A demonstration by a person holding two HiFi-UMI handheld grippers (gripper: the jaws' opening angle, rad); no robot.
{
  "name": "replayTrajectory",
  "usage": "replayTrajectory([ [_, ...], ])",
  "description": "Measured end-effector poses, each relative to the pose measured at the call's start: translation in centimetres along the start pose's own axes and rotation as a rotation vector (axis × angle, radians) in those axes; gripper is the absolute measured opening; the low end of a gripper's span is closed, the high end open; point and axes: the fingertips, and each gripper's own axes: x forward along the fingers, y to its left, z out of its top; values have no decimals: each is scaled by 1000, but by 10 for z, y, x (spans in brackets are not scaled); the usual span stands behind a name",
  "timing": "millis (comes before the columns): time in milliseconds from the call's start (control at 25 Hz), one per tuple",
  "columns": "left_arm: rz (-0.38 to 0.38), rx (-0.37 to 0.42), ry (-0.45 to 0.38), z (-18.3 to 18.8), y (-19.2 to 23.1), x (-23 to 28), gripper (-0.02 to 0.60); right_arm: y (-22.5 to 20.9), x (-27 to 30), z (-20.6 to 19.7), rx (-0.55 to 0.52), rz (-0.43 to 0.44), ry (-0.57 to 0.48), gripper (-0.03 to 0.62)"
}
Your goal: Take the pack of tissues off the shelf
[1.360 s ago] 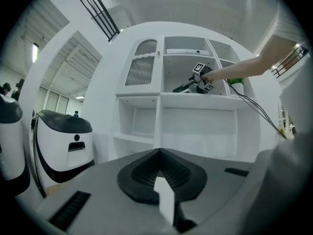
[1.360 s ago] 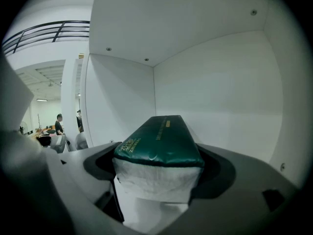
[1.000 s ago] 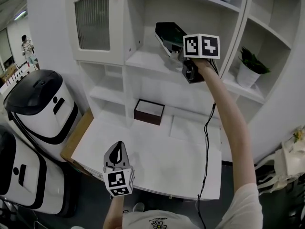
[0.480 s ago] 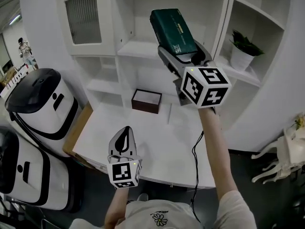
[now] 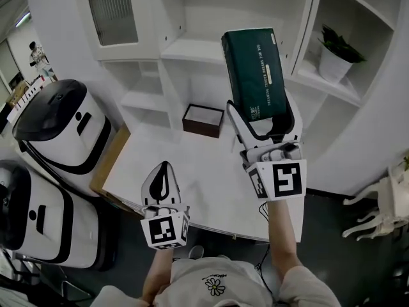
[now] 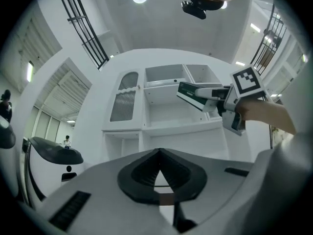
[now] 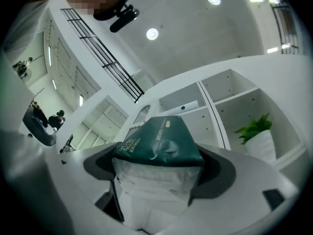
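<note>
In front of the white shelf unit [image 5: 192, 50], above the counter [image 5: 192, 178], the pack of tissues [image 5: 254, 69] is clear of its shelf and hangs in the air, gripped by the right gripper [image 5: 263, 115]. Its fingers are clamped on the lower end of the dark green pack, one on each broad side, and the right gripper view shows the wrapped end sitting deep between them. Most of the pack's length sticks out beyond the fingers and leans up toward the shelves. The left gripper [image 5: 162, 171] hovers low over the near edge of the counter with its fingers pressed together on nothing. The removal looks essentially done; what remains is to carry the pack away or set it down. The main risk is the hold itself: the pack is soft and film-wrapped and is caught only at one end, so a quick swing or a turn of the wrist could let it pivot, sag or slide out onto the counter. Its far end is also near the upright between the compartments, and the potted plant [image 5: 337, 55] stands just beyond, so a careless sweep to that side could knock either. Squeezing harder would probably only crumple the tissues.
</note>
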Motion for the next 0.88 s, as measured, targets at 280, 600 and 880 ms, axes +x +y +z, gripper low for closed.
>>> replayTrajectory([
  [280, -8, 41, -7, 8, -11, -7, 0, 36, -58, -36, 65, -13, 75, 442],
  [600, -4, 71, 2, -1, -11, -20, 0, 67, -98, -54, 109, 14, 155, 443],
  [880, 12, 63, 3, 2, -9, -23, 0, 74, -101, -70, 163, 25, 217, 443],
])
